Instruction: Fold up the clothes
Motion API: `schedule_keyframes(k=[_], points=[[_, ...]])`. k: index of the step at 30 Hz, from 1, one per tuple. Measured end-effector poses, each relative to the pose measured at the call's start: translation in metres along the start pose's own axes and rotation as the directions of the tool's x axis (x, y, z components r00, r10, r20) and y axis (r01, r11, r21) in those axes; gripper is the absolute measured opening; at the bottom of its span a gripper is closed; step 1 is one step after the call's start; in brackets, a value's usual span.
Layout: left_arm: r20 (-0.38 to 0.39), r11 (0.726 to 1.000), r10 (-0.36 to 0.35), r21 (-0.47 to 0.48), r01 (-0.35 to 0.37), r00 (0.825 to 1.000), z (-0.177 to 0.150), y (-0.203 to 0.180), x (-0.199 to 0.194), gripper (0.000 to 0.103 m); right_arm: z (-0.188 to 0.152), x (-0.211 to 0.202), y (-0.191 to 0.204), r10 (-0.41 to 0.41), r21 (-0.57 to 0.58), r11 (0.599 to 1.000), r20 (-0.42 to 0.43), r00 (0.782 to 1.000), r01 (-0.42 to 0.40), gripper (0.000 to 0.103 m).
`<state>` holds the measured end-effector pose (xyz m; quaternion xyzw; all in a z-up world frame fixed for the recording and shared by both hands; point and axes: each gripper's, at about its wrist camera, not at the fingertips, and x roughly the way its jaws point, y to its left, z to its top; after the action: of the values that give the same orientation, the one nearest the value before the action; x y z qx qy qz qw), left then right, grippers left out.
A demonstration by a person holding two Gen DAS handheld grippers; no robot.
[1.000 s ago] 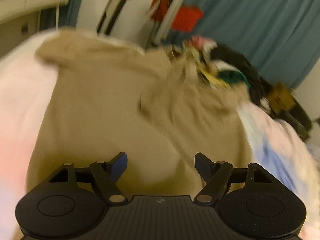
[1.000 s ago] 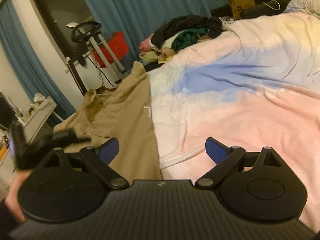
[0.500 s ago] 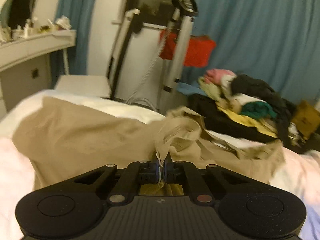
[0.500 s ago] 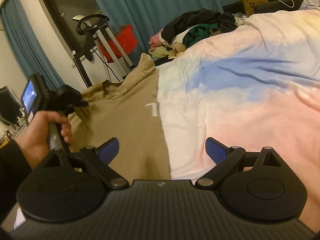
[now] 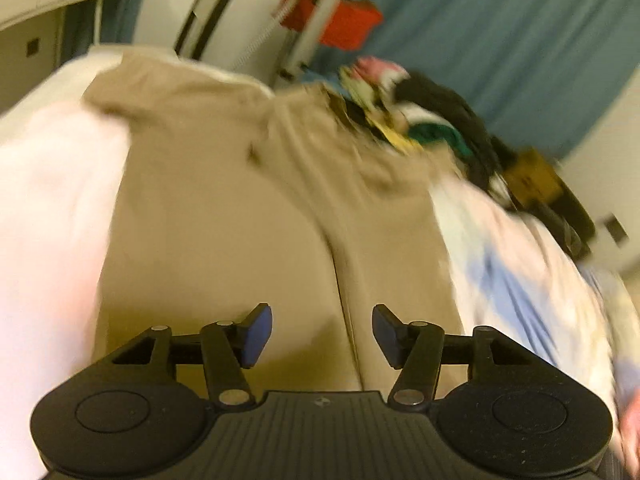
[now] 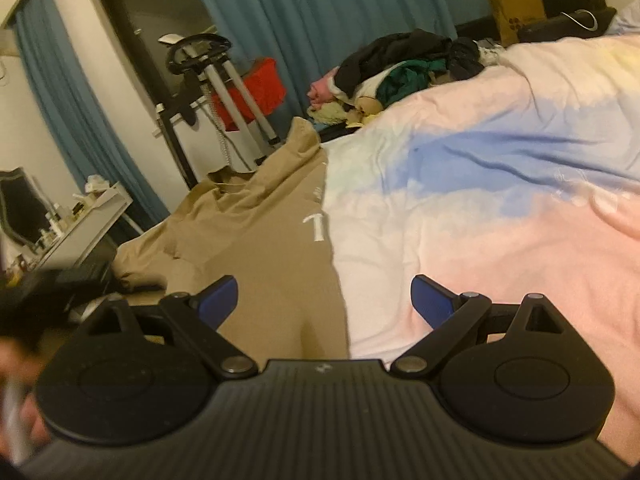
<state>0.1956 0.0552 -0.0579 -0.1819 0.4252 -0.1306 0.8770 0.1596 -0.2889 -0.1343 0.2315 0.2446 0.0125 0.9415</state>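
1. Looking like someone's bedroom: a bed wearing a pastel duvet.
2. Teal curtains are hanging behind.
3. A laundry pile is sitting nearby, and a vanity shelf (cluttered with small bottles).

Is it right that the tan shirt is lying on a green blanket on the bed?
Not quite. The tan shirt does lie on the bed, but the blanket under it is pastel pink, blue and white, not green. The right wrist view shows it clearly.
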Motion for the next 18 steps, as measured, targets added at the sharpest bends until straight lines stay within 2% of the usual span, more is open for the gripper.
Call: schedule_keyframes(k=[3, 8, 11, 13, 15, 18], points=[[-0.086, 0.998, -0.054, 0.011, 0.055, 0.995, -0.049, -0.001, -0.027, 0.060, 0.000, -0.013, 0.008, 0.004, -0.013, 1.000, 0.019, 1.000, -0.003, 0.095], [-0.113, 0.982, -0.074, 0.166, 0.092, 0.991, -0.105, -0.009, -0.059, 0.061, -0.003, -0.038, 0.024, -0.030, -0.066, 0.997, 0.038, 0.999, 0.032, 0.095], [-0.111, 0.969, -0.071, 0.227, 0.095, 0.991, -0.118, -0.015, -0.070, 0.061, -0.003, -0.059, 0.030, -0.018, -0.101, 0.995, 0.051, 0.999, 0.023, 0.095], [-0.116, 0.963, -0.079, 0.247, 0.106, 0.990, -0.123, -0.017, -0.076, 0.061, -0.004, -0.073, 0.027, -0.009, -0.071, 0.997, 0.062, 0.998, 0.013, 0.095], [-0.156, 0.964, -0.097, 0.231, 0.131, 0.983, -0.128, -0.017, -0.073, 0.061, -0.006, -0.083, 0.020, 0.002, -0.024, 1.000, 0.052, 0.999, 0.000, 0.095], [-0.245, 0.968, -0.112, 0.192, 0.162, 0.963, -0.134, -0.018, -0.060, 0.060, -0.013, -0.093, 0.007, -0.006, 0.049, 0.999, 0.024, 1.000, 0.004, 0.095]])
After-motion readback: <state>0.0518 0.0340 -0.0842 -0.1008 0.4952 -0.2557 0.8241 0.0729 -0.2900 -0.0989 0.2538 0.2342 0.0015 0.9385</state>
